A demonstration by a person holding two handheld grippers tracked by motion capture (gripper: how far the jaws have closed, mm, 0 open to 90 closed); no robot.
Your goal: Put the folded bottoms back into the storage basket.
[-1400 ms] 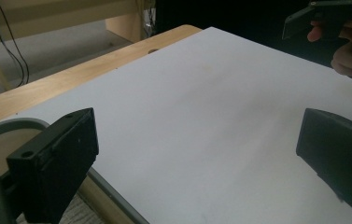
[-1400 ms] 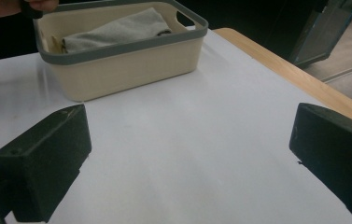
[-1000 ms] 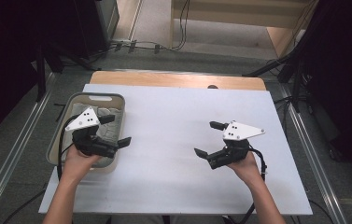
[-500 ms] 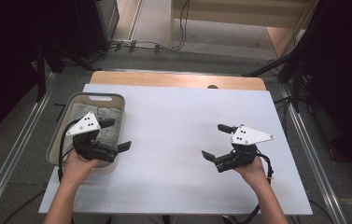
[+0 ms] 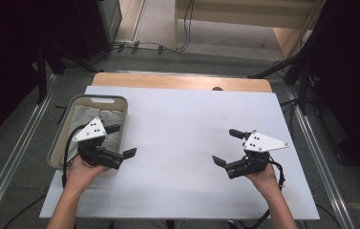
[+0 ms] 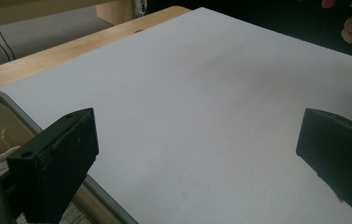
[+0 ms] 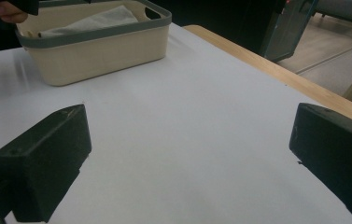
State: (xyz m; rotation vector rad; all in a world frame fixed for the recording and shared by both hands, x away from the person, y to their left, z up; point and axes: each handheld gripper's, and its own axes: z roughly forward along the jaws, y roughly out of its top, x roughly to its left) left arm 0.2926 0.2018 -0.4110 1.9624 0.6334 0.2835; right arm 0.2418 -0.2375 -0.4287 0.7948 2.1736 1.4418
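Both grippers hover open over the white bench, the left one at the basket's near right corner.

The left gripper [image 5: 121,140] is held over the near right rim of the cream basket [image 5: 59,143], which sits at the left edge of the bench [image 5: 182,129]; its fingers [image 6: 57,163] are spread wide with nothing between them, one over the basket's grey rim and the other out over bare bench. Folded pale cloth [image 5: 88,119] lies inside the basket, below and just left of that gripper. The right gripper [image 5: 227,148] is held well apart from it, near the right side of the bench, fingers [image 7: 47,158] likewise spread wide and empty above the bare white surface. Seen along the right gripper, the basket stands far off across the bench.
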